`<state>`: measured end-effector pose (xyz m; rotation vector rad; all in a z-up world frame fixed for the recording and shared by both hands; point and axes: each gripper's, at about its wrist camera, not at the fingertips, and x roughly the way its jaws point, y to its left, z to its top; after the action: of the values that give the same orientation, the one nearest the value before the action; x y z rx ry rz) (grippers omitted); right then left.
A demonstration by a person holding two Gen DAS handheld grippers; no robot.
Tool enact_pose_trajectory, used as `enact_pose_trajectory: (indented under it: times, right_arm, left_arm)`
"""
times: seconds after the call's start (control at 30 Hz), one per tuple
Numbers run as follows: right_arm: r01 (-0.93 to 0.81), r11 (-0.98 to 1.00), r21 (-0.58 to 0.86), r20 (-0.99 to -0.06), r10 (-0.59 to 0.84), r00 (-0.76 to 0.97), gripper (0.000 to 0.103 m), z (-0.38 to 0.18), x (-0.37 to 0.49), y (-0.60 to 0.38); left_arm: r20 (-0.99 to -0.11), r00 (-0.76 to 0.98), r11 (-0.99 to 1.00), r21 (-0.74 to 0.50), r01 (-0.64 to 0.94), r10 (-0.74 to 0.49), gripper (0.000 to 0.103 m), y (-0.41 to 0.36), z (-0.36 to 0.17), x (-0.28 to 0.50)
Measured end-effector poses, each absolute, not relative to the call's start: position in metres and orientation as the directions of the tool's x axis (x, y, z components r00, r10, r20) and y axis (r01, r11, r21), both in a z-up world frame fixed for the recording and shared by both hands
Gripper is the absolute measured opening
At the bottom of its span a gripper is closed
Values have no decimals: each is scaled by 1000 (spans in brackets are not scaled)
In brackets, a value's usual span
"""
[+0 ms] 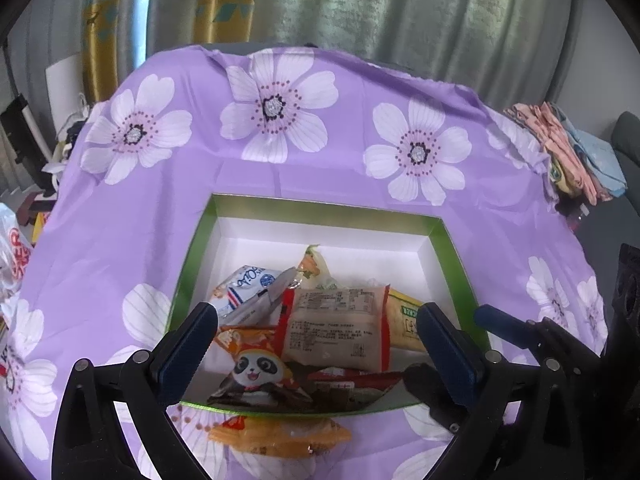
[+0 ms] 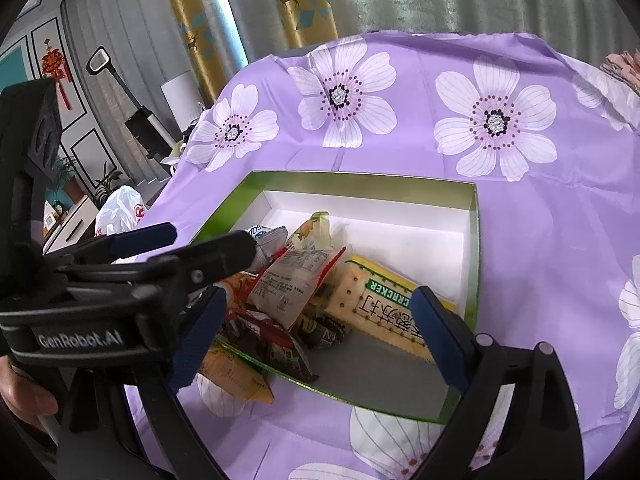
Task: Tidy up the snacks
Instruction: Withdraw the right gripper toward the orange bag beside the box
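Both your left gripper (image 1: 320,344) and right gripper (image 2: 316,332) hang spread wide, grasping nothing, over the box (image 1: 320,210), one orange packet (image 1: 280,436) lying just outside its near rim.

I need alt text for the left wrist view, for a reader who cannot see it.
An open green box on a purple flowered cloth holds several snack packets, with the open left gripper above them. One orange packet lies outside, beside the box's near edge.
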<state>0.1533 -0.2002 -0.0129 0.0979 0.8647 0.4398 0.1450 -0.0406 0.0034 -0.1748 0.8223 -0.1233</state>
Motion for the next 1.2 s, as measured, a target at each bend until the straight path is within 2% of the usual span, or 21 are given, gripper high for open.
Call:
enact_pose_trajectory:
  times: [0.57, 1.2]
  right_arm:
    - [-336, 905, 263, -684, 420, 596, 94, 11, 111, -208]
    - [-385, 881, 276, -681, 462, 568, 94, 17, 68, -187]
  left_arm:
    - [-675, 723, 983, -179, 33, -147, 99, -33, 29, 92]
    - [-652, 747, 980, -200, -5, -129, 99, -9, 32, 32]
